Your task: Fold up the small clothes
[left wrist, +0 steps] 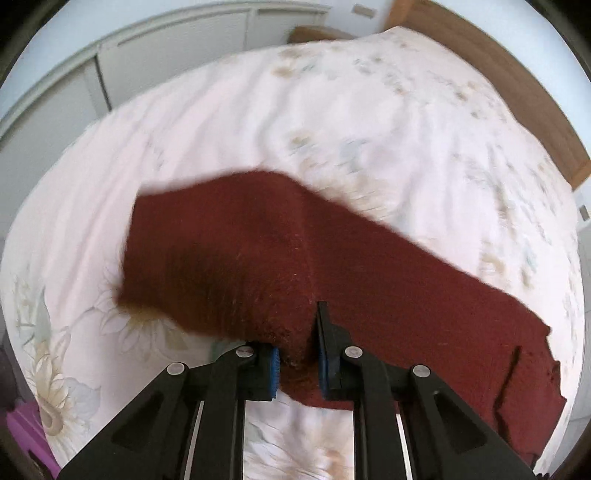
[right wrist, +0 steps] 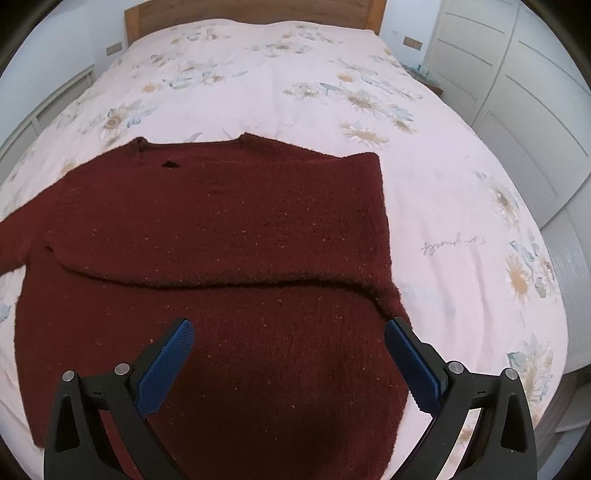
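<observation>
A dark red knitted sweater (right wrist: 221, 229) lies spread on the bed, one sleeve folded across its body. In the left wrist view my left gripper (left wrist: 297, 363) is shut on a bunched part of the sweater (left wrist: 258, 251) and holds it lifted above the bedcover; the cloth is motion-blurred. My right gripper (right wrist: 290, 354) is open and empty, hovering over the sweater's lower part, with blue pads (right wrist: 166, 365) wide apart.
The bed has a pale floral cover (right wrist: 295, 92) and a wooden headboard (right wrist: 251, 11). White wardrobe doors (right wrist: 517, 92) stand along the right side. A purple object (left wrist: 22, 424) sits off the bed's edge in the left wrist view.
</observation>
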### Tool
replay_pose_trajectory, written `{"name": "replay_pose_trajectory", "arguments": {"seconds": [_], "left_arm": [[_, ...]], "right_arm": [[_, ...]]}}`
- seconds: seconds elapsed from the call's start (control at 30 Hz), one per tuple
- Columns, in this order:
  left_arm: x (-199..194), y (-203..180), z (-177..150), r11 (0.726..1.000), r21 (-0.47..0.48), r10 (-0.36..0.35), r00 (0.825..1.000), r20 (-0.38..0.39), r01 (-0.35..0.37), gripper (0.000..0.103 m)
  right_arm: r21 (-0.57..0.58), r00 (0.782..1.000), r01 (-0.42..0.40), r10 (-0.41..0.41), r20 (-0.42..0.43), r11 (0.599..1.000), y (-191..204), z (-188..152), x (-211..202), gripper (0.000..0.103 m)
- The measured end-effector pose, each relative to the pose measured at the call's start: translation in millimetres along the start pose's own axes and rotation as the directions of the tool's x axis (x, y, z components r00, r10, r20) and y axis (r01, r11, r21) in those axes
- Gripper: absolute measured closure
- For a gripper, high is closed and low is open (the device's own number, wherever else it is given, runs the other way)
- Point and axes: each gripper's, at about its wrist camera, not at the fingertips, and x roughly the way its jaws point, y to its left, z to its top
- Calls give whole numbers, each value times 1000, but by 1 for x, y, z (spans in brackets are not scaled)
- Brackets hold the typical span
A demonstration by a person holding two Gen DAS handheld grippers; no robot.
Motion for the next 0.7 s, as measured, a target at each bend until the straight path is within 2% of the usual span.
{"name": "replay_pose_trajectory", "arguments": {"seconds": [0.17,0.33,0.53,0.7], "left_arm": [[-37,-53,-12,993,91,-75,997,13,74,91],[-56,-126,-37,972,195,-139,990,16,133,91],[-42,-234,-79,919,349,-188,982,-11,180,91],[-19,-307,-110,877,422,-223,973,-64,229,92]], "right_arm": [[14,1000,-11,11,14,1000,-14,-4,-4,0],[44,999,-38,37,26,998,-32,-6,-3,0],[46,998,-54,53,32,997,-48,-4,-2,0],[32,998,-54,52,44,998,-55,3,-2,0]]}}
